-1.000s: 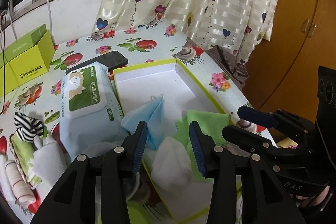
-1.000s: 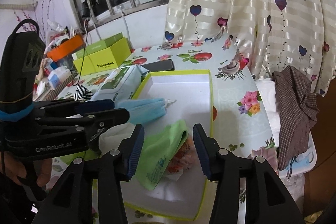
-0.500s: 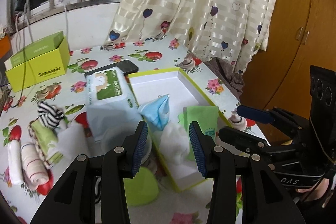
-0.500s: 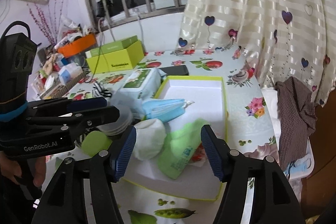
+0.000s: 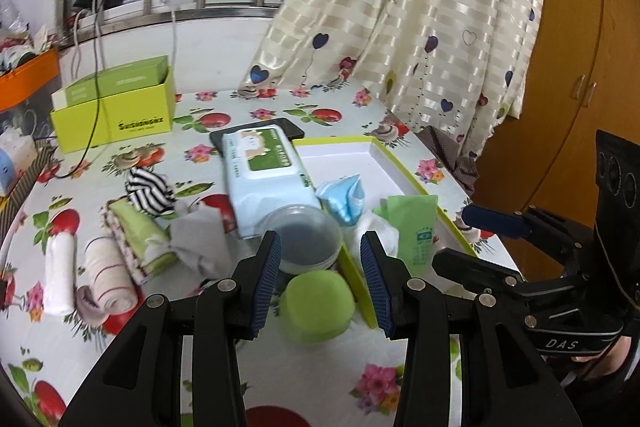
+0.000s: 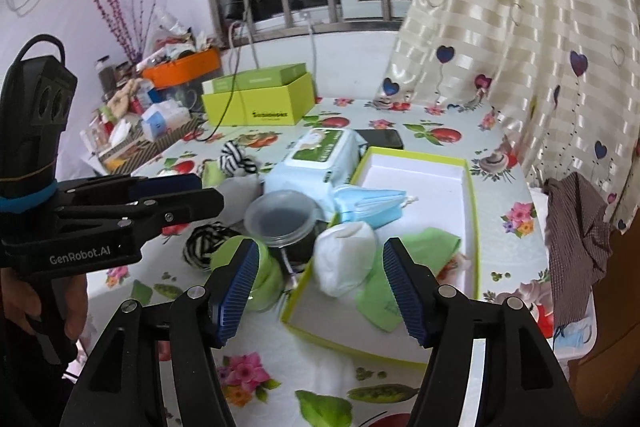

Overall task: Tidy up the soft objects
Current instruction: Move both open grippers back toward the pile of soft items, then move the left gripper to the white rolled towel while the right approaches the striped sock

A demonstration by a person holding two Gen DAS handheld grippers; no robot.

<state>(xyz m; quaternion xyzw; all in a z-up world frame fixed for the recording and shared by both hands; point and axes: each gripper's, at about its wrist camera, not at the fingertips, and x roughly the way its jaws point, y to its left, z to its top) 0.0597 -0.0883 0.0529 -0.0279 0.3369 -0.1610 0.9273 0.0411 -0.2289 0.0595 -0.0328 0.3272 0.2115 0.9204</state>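
Floral table point(image 5: 304, 379): one tray point(image 6: 471, 227), two rolled towels point(image 5: 82, 275).

Clear tub point(image 5: 306, 238) and wipes pack point(image 5: 264, 183) crowd box point(image 6: 472, 211) left side, far half bare

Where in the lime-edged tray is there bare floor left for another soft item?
The tray's far half, beyond the blue masks, is bare white floor. Its near end is crowded: white bundle and green cloth. Outside its left wall, the clear tub and green sponge press close.
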